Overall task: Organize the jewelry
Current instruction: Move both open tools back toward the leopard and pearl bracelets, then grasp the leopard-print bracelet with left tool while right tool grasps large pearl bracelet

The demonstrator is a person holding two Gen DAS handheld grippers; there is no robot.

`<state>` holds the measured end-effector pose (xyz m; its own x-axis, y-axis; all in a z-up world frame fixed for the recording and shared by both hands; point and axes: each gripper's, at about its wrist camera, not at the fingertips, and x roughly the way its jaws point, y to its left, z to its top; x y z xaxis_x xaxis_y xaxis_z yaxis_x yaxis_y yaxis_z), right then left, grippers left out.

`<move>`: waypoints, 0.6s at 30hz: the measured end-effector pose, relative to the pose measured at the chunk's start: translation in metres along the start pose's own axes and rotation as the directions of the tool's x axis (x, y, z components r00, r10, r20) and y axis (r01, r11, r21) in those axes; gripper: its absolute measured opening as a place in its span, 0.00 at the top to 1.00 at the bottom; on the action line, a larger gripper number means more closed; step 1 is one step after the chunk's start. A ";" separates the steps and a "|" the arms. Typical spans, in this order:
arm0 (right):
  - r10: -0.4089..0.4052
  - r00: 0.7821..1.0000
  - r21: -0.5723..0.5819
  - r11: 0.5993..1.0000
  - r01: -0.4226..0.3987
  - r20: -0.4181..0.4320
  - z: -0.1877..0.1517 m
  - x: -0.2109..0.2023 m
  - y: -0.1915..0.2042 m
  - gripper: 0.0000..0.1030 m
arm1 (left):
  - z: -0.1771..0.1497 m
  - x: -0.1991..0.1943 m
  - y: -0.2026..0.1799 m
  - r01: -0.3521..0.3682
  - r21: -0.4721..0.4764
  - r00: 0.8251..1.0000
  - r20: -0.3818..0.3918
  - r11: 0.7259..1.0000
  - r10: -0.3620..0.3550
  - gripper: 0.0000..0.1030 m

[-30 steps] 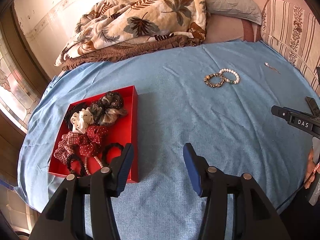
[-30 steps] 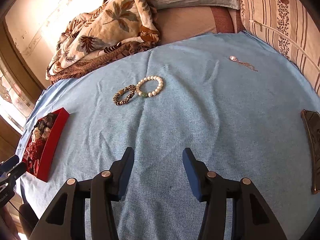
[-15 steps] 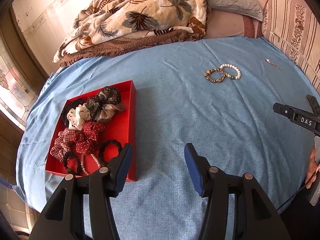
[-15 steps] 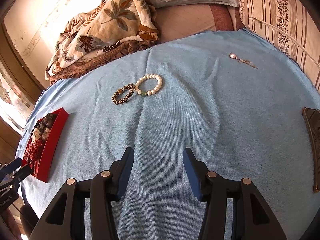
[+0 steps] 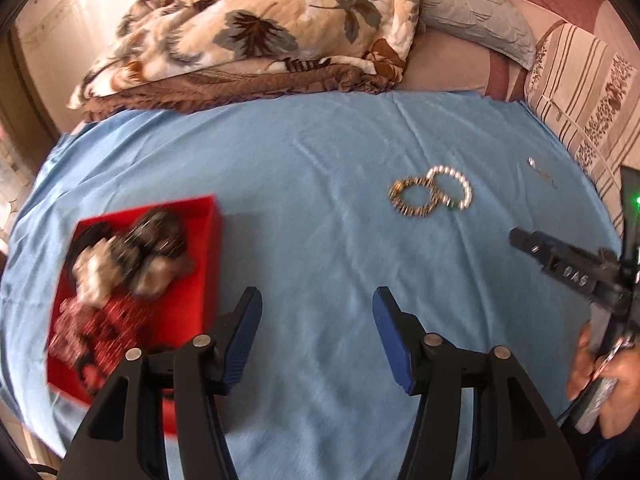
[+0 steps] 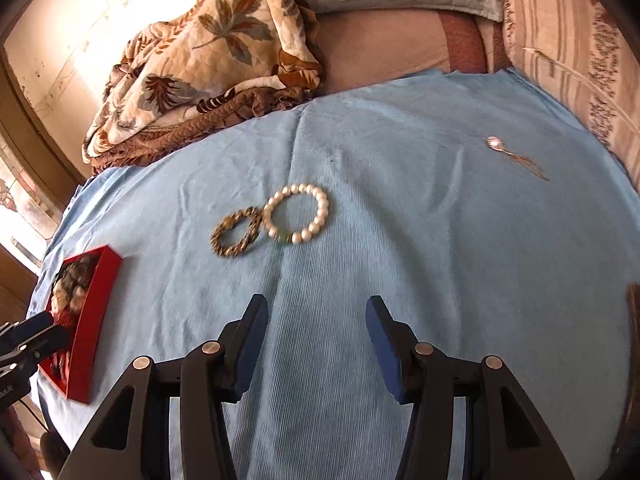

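A white pearl bracelet [image 6: 298, 212] and a gold-brown beaded bracelet [image 6: 237, 232] lie touching on the blue cloth [image 6: 400, 280]. The pearl bracelet [image 5: 452, 190] and the beaded bracelet [image 5: 412, 198] show in the left wrist view too. A small silver pendant on a chain [image 6: 514, 156] lies far right. A red tray [image 5: 200, 264] with several scrunchies sits at the left. My left gripper [image 5: 317, 310] hovers beside the tray, its jaws opening with nothing between them. My right gripper [image 6: 316, 316] stands open and empty, short of the bracelets.
A leaf-print blanket [image 5: 256, 28] and a grey pillow [image 5: 472, 20] are heaped at the back of the bed. Striped cushions [image 6: 580, 60] line the right side. A dark flat object [image 6: 634, 320] lies at the right edge. A hand [image 5: 608, 384] holds the right gripper.
Both grippers moved forward toward the bracelets, which now look larger and nearer. The left view swung away from the red tray, and the left jaws spread slightly wider.
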<state>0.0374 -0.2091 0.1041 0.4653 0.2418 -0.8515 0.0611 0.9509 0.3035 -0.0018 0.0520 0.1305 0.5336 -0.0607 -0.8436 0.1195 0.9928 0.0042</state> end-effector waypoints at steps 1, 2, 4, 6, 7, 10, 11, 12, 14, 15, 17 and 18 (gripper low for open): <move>0.008 1.000 0.003 1.000 -0.008 -0.003 0.004 0.006 -0.002 0.46 | 0.007 0.008 -0.002 0.012 -0.002 1.000 -0.005 1.000 -0.012 0.45; 0.017 1.000 0.007 1.000 -0.017 -0.008 0.010 0.014 -0.003 0.46 | 0.015 0.018 -0.005 0.027 -0.006 1.000 -0.009 1.000 -0.028 0.45; 0.023 1.000 0.006 1.000 -0.023 -0.012 0.018 0.028 -0.005 0.46 | 0.030 0.038 -0.012 0.062 -0.012 0.998 -0.014 0.998 -0.062 0.45; 0.026 1.000 0.000 1.000 -0.026 -0.015 0.025 0.041 -0.007 0.47 | 0.043 0.061 -0.018 0.091 -0.013 0.996 -0.020 0.996 -0.091 0.45; 0.028 0.999 -0.001 1.000 -0.028 -0.014 0.029 0.047 -0.008 0.48 | 0.047 0.067 -0.020 0.102 -0.014 0.995 -0.021 0.995 -0.102 0.45; 0.022 1.000 -0.014 1.000 -0.022 -0.012 0.037 0.060 -0.010 0.48 | 0.062 0.098 -0.028 0.123 -0.016 0.992 -0.029 0.992 -0.123 0.50; 0.019 1.000 -0.023 1.000 -0.020 -0.009 0.039 0.064 -0.010 0.48 | 0.066 0.104 -0.030 0.128 -0.017 0.991 -0.030 0.992 -0.129 0.51; 0.017 1.000 -0.033 0.999 -0.017 -0.008 0.041 0.067 -0.010 0.48 | 0.070 0.113 -0.032 0.133 -0.017 0.991 -0.030 0.991 -0.133 0.51; 0.006 1.000 -0.059 0.998 -0.006 -0.004 0.044 0.074 -0.007 0.48 | 0.077 0.128 -0.035 0.133 -0.016 0.990 -0.038 0.991 -0.134 0.51; -0.004 1.000 -0.080 0.997 0.004 0.000 0.045 0.077 -0.004 0.48 | 0.079 0.133 -0.035 0.141 -0.017 0.989 -0.045 0.990 -0.142 0.53; -0.022 1.000 -0.114 0.993 0.023 0.009 0.046 0.082 0.001 0.48 | 0.082 0.147 -0.039 0.163 -0.020 0.984 -0.064 0.986 -0.164 0.61; -0.032 0.999 -0.129 0.991 0.034 0.014 0.046 0.084 0.003 0.48 | 0.083 0.152 -0.041 0.168 -0.017 0.983 -0.071 0.986 -0.169 0.63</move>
<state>0.1176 -0.1950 0.0529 0.4751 0.2084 -0.8549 -0.0374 0.9754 0.2171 0.1439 -0.0064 0.0470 0.4447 -0.2202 -0.8682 0.1937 0.9700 -0.1468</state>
